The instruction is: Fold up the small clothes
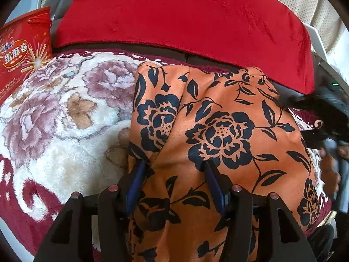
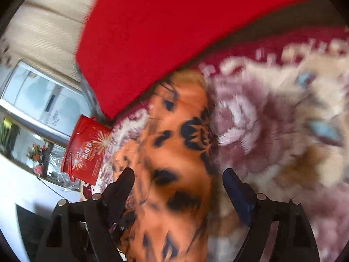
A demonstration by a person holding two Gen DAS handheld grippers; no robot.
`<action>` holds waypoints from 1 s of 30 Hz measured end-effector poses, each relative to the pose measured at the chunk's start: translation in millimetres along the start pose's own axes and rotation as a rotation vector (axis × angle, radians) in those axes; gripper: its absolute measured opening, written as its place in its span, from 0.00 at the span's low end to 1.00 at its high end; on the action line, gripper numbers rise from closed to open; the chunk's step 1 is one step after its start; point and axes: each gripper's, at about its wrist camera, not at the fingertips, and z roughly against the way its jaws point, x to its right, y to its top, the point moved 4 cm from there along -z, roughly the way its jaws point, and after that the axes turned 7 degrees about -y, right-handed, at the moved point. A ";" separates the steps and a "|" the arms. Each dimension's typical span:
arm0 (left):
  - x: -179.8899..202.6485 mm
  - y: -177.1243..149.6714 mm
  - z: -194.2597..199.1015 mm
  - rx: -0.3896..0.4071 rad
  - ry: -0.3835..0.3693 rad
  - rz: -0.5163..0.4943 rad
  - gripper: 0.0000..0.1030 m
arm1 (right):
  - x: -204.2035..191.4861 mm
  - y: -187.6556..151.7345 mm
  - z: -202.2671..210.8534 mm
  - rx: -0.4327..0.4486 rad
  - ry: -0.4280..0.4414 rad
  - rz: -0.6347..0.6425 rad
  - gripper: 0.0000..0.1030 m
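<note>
Both hand-held grippers spread wide over the orange garment (image 1: 218, 120) (right view blurred).

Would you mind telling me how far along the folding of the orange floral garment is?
Early stage, apparently. The orange black-flowered garment lies rumpled on the plush floral blanket, with no neat fold visible. The left gripper and right gripper are open over it, neither gripping. Grasping and folding remain.

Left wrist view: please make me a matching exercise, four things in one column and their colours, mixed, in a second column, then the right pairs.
Things:
1. garment
2. cushion
3. blanket
4. box

Colours:
A. plain red
B. cream with mauve flowers
C. orange with black flowers
D. red with fireworks print

Pairs: 1-C, 2-A, 3-B, 4-D
</note>
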 end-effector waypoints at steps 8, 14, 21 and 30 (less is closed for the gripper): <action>2.8 -1.1 0.7 -0.002 0.018 -0.010 0.55 | -3.5 -5.1 -2.6 0.029 -0.071 0.055 0.54; 2.1 -0.9 0.5 -0.002 0.015 -0.012 0.55 | -7.5 -41.2 39.0 0.073 -0.018 0.075 0.74; 0.3 -0.2 2.7 -0.009 0.028 -0.022 0.56 | -24.2 -70.2 21.2 -0.001 -0.100 0.207 0.32; -32.0 -30.4 12.6 -0.086 -0.143 0.168 0.57 | -0.8 -64.9 27.0 0.052 0.007 0.067 0.79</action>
